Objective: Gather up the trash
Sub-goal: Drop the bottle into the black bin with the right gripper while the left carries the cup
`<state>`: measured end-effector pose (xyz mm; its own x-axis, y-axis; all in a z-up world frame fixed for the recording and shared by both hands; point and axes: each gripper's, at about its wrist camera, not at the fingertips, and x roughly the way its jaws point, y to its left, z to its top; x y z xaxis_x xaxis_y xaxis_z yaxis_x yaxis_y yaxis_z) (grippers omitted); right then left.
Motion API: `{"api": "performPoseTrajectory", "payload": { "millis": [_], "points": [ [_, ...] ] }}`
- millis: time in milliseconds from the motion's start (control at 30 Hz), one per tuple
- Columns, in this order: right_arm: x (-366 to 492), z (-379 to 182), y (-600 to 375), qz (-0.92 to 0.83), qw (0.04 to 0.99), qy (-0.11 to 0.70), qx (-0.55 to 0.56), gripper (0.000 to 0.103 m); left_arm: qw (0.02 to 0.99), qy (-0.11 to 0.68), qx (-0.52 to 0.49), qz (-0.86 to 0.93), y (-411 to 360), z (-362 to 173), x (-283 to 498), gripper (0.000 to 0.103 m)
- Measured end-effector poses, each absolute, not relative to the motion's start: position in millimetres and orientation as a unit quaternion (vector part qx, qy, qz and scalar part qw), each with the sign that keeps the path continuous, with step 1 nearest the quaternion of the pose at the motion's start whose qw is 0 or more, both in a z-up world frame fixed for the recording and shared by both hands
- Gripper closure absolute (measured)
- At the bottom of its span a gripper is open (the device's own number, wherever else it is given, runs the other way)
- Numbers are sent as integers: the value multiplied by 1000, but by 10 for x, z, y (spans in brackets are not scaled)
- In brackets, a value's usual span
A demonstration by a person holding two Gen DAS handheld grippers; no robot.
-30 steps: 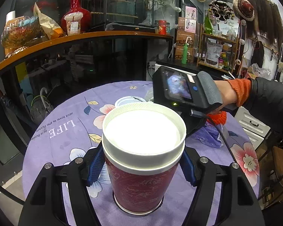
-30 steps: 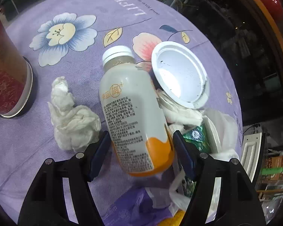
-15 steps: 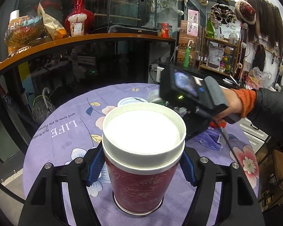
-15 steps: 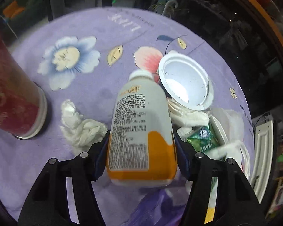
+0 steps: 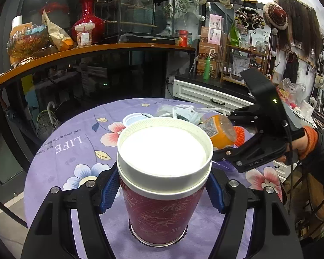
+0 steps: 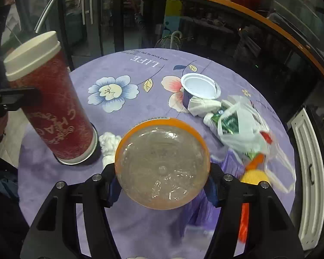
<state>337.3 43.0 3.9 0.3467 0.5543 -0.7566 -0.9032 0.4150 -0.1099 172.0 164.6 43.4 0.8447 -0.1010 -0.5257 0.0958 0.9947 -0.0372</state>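
Blue pads of the left gripper clamp a tall red paper cup with white lid standing on the round purple floral tablecloth. Right gripper is clamped on a clear plastic bottle with orange label, lifted off the cloth; a crumpled white tissue lies at its ten o'clock.

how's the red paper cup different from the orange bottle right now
The red paper cup stands upright on the purple floral tablecloth; the orange-bottomed plastic bottle is lifted clear of it, clear base toward the right wrist camera. The cup is opaque, dark red with a white lid; the bottle has a see-through base and an orange band. The cup is taller. Shared: each sits between a gripper's pads, the cup in the left gripper, the bottle in the right gripper.
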Motion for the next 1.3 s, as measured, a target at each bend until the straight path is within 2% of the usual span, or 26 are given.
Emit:
{"api": "performPoseTrajectory", "payload": {
  "millis": [233,500,667,800,1000,1300],
  "points": [
    [3066,84,-204,452,806,319,-211,41,961,265,2,-85,1259,490,1591,35],
    [2650,128,-1545,369,867,306,-133,41,957,245,4,-155,607,600,1679,35],
    [2539,-39,-2422,287,898,321,-89,41,950,230,5,-213,41,656,1821,35],
    [2549,-392,-2909,226,902,362,-67,41,940,225,14,-257,-501,630,1941,35],
    [2756,-1283,-3374,171,877,449,-29,41,925,236,11,-299,-1181,522,2162,35],
    [3053,-2390,-3502,131,835,534,15,41,910,277,36,-305,-1866,120,2399,35]
  ]
}}
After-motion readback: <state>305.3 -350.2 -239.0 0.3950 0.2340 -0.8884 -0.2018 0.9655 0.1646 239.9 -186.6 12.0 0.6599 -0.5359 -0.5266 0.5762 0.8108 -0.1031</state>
